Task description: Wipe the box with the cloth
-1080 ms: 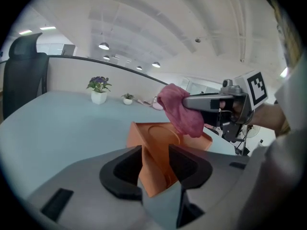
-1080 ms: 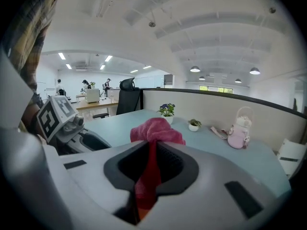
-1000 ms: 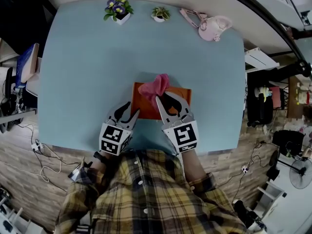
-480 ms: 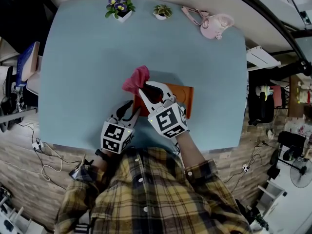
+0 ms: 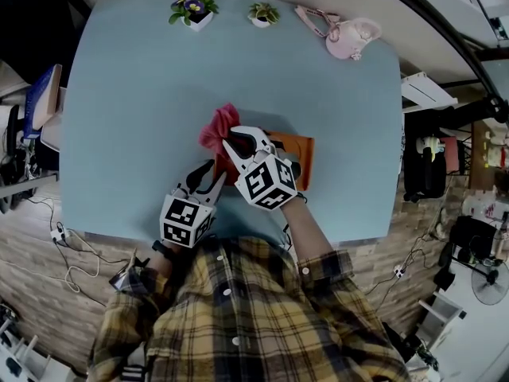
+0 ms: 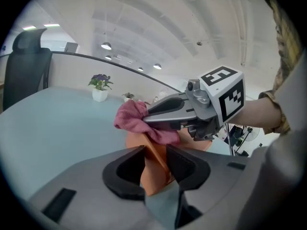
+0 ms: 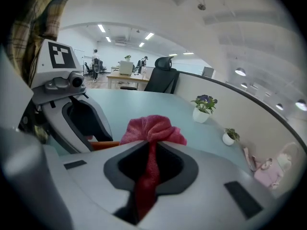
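An orange box lies on the light blue table, near its front edge. My left gripper is at the box's near left corner; its jaws have just been closing, and the corner now sits pressed between the pads. My right gripper is shut on a bunched pink-red cloth, which hangs over the box's left end. In the right gripper view the cloth fills the gap between the jaws, with a strip of the box showing behind. The right gripper hides the middle of the box from the head view.
Two small potted plants and a pink bag stand along the table's far edge. A chair with a blue item stands off the table's left side. Cables lie on the wooden floor.
My right gripper has carried the cloth from over the box's middle to its left end, dropping lower and rolling. The left gripper has stayed at the near left corner.
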A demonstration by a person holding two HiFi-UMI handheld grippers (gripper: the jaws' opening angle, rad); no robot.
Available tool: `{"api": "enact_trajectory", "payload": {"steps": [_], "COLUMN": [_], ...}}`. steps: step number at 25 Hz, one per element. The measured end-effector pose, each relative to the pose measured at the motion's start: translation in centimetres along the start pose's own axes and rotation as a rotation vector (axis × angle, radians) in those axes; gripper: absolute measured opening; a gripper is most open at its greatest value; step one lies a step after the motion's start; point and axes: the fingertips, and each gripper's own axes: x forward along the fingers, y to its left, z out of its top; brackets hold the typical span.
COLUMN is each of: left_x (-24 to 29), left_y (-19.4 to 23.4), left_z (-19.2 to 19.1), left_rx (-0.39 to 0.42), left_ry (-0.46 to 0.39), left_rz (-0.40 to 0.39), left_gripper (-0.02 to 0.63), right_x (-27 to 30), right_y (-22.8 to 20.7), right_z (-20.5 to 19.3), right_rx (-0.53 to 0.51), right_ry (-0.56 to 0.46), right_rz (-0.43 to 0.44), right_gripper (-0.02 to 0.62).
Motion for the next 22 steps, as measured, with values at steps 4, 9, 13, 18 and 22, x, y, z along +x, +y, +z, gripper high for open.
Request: {"api": "enact_trajectory", "payload": {"steps": [4, 9, 13, 18, 22], "left_x": [-0.1, -0.1, 0.0, -0.2, -0.1], "left_y": [0.1, 0.2, 0.1, 0.2, 0.2], "left_z": [0.0, -0.1, -0.2, -0.1, -0.1], "left_rx": [-0.003, -0.015, -0.015, -0.006, -0.015], "left_ry": [-0.004, -0.016, -0.016, -0.026, -0.03], "left_rz": [0.001, 0.003, 0.001, 0.004, 0.002], "left_gripper": [0.132, 0.132, 0.132, 0.133, 0.133], "right_x": [-0.1, -0.4, -1.2, -2.6, -3.9], "right_y": [-0.1, -0.3, -0.9, -1.8, -2.4], "right_z": [-0.2, -1.0, -2.3, -3.9, -5.2], "right_rx": [0.011, 0.007, 0.026, 0.113, 0.162], "right_ry": [0.018, 0.048, 0.092, 0.142, 0.169], "right_rz": [-0.004, -0.012, -0.009, -0.013, -0.033], "right_gripper": [0.049, 0.049, 0.049, 0.049, 0.049]}}
